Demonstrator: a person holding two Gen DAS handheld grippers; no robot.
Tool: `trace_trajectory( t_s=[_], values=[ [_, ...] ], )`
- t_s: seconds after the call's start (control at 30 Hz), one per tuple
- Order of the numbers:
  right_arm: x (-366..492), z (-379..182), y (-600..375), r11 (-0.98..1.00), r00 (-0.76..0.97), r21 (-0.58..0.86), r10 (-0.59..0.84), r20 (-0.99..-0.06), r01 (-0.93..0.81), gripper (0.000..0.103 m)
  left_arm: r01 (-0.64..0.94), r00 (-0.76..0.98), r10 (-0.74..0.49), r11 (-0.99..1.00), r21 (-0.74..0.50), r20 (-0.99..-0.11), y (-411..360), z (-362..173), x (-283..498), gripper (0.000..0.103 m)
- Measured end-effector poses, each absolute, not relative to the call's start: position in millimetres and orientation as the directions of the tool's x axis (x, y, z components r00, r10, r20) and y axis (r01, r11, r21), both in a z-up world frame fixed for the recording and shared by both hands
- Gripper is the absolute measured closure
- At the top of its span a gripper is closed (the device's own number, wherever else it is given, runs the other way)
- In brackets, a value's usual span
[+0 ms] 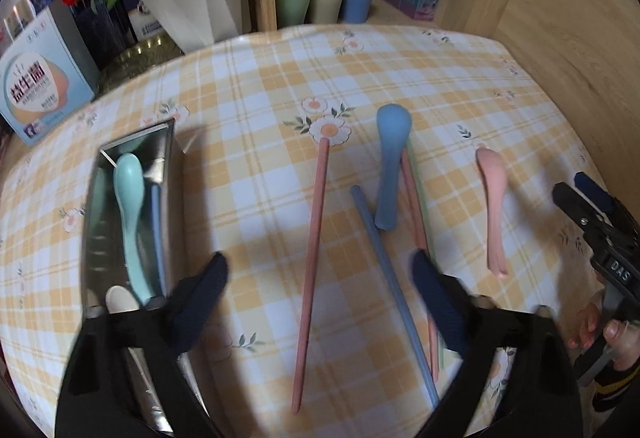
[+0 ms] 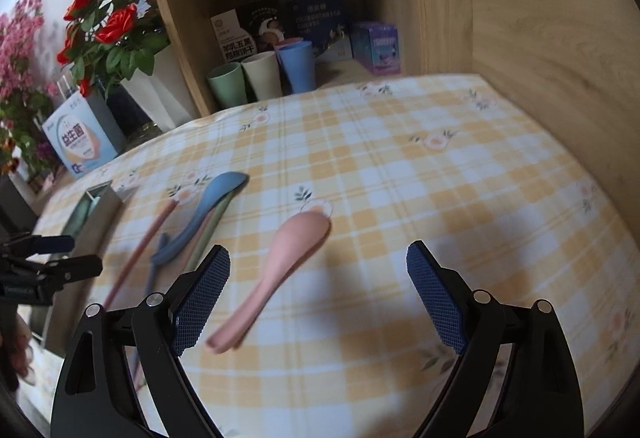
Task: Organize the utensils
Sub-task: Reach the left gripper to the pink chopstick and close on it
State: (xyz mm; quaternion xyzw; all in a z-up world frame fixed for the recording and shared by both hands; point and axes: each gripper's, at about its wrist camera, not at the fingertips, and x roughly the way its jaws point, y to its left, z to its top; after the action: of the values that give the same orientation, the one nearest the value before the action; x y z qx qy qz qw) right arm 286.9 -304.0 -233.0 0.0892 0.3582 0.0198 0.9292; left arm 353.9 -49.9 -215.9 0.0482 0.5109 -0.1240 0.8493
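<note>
Two, perhaps three utensils already stowed in the rectangular shiny metal tray [image 1: 96, 222] at left of the left-wrist frame: a pale mint plastic spoon [image 1: 130, 222], a slim blue stick beside it, and something white and rounded at the near end, too hidden to name. Still loose on the yellow-and-white checked, flower-printed cloth covering the surface [image 1: 400, 77]: a long matte pink chopstick [image 1: 312, 270] at centre, a grey-blue chopstick [image 1: 394, 290] lying diagonally, a smooth blue plastic spoon [image 1: 390, 165] resting across a further pink and a pale green stick, and a soft pink plastic spoon [image 2: 276, 274] apart at right. Judged roughly a third done.

Left tongs [image 1: 320, 298] released, nothing gripped, spread above the two central chopsticks. Right tongs [image 2: 318, 298] likewise spread wide and empty, textured blue pads either side of the pink spoon's handle end, not pressing it.
</note>
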Motion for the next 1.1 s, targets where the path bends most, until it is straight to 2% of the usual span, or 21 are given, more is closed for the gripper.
trace_trajectory(
  t_s=[0.07,0.17,0.4,0.47,0.57,0.97,1.1],
  values=[
    [289.0,-233.8,-303.9,0.987,0.751,0.158,0.085,-0.655,0.026,0.016,0.246,0.415,-0.155,0.968,-0.054,-0.896,-49.8,-225.0,360.5,0.038],
    [290.5,-237.7,-304.1,0.987,0.751,0.158,0.088,-0.655,0.022,0.016,0.248,0.390,-0.132,0.968,-0.034,-0.911,-52.4,-234.4,364.9,0.050],
    [292.4,-247.6,-305.5,0.986,0.737,0.163,0.088,-0.670,0.030,0.016,0.267,0.364,-0.139,0.963,-0.040,-0.921,-56.2,-245.1,379.9,0.064],
    [292.7,-248.2,-306.7,0.985,0.736,0.171,0.093,-0.671,0.032,0.016,0.252,0.346,-0.120,0.967,-0.031,-0.930,-56.1,-250.1,384.9,0.079],
    [292.2,-250.5,-305.8,0.984,0.730,0.177,0.104,-0.675,0.023,0.016,0.240,0.342,-0.111,0.970,-0.027,-0.933,-54.1,-253.4,388.7,0.084],
    [295.1,-254.5,-297.1,0.988,0.715,0.152,0.120,-0.688,-0.020,0.016,0.243,0.367,-0.086,0.970,0.006,-0.926,-59.2,-254.8,389.7,0.084],
    [296.5,-255.9,-298.3,0.985,0.707,0.167,0.149,-0.691,-0.044,0.016,0.223,0.375,-0.068,0.975,0.019,-0.925,-63.0,-254.7,382.0,0.089]
  ],
)
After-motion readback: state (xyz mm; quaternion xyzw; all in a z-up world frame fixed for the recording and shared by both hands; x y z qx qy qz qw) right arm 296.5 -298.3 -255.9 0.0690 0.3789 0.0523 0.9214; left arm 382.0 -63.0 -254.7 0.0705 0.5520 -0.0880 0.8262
